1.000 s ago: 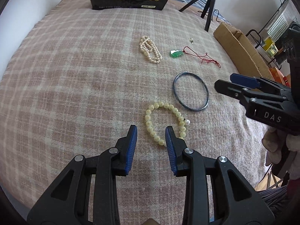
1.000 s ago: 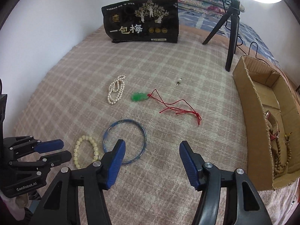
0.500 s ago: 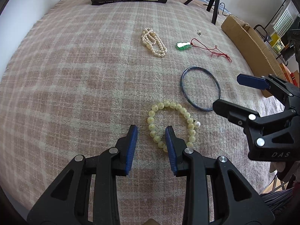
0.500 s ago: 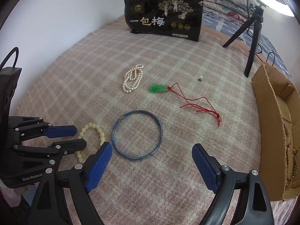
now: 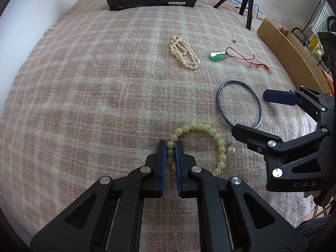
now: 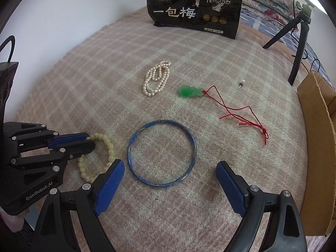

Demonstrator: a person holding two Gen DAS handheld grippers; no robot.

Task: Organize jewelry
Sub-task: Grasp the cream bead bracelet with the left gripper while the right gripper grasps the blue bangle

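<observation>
My left gripper (image 5: 170, 145) is shut on the near-left side of a pale yellow bead bracelet (image 5: 206, 128) that lies on the plaid blanket; it shows too in the right wrist view (image 6: 89, 141), with the bracelet (image 6: 111, 147). My right gripper (image 6: 170, 168) is open, its fingers either side of the near edge of a blue bangle (image 6: 161, 153), just above it; in the left wrist view the bangle (image 5: 239, 104) lies between the right gripper's fingers (image 5: 279, 97). A white pearl necklace (image 6: 156, 78) and a green pendant on a red cord (image 6: 190, 91) lie farther back.
A cardboard box (image 6: 319, 126) stands at the right edge of the bed. A black snack bag (image 6: 195, 10) stands at the far end. A tripod (image 6: 298, 40) stands at the back right. A small pearl pin (image 6: 241, 83) lies near the pendant.
My left gripper moved forward and shut on the yellow bead bracelet. My right gripper moved forward and down over the blue bangle, still open.
</observation>
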